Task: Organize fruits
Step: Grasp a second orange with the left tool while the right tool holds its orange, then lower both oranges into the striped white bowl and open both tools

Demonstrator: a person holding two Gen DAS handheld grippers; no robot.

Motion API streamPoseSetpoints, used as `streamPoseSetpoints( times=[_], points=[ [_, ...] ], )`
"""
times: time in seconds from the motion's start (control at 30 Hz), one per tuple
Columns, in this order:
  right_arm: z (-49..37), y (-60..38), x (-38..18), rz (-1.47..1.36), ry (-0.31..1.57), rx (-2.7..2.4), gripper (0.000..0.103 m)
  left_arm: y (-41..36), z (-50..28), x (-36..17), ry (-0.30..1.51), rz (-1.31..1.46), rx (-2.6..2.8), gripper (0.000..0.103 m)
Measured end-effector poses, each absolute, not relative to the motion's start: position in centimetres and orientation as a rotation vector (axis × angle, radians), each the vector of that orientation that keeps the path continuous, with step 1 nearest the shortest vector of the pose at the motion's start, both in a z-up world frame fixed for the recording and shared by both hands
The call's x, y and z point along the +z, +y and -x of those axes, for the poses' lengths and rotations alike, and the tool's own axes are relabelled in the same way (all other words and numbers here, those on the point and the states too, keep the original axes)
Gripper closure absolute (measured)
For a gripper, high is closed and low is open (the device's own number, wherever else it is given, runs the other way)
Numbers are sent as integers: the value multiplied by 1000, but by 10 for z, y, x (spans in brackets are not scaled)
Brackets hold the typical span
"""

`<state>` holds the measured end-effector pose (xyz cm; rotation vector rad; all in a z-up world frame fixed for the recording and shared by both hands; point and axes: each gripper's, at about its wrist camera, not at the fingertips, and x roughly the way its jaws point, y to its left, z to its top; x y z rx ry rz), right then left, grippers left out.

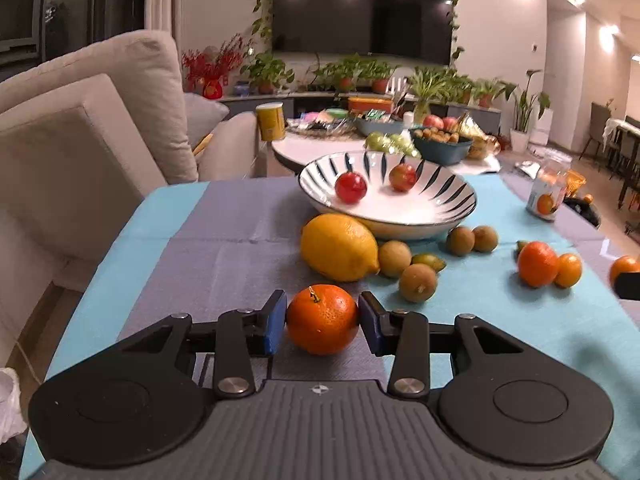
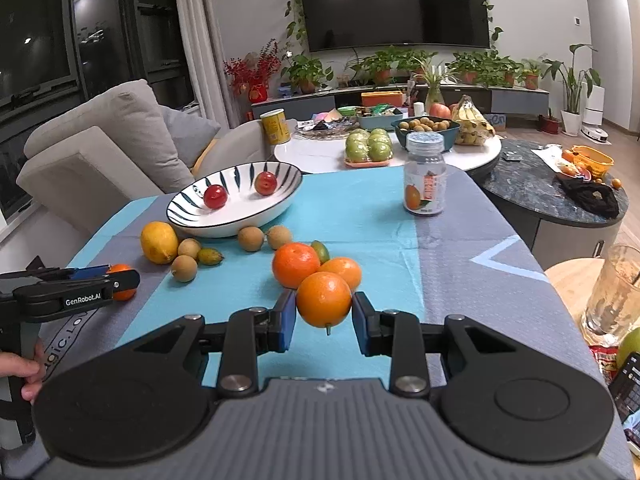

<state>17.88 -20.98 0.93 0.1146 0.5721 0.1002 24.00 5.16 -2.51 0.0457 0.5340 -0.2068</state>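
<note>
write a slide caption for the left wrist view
Left gripper closes on an orange near the striped bowl.

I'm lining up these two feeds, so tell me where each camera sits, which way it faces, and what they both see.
Left wrist: sits on the left gripper, looking forward and down along its blue-padded fingers at a mandarin between them, toward the striped bowl.
Right wrist: sits on the right gripper, facing the same way over an orange between its fingers; the left gripper and a hand show at left.
Shared: bowl, lemon, television.
</note>
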Motion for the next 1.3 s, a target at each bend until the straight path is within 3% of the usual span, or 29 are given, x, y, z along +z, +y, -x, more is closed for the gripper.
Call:
streamPoseSetpoints(
  times=[1.3],
  points=[
    [-240,-155,30,-68,510,185,42,54,-266,6,425,173,-414,66]
  ],
)
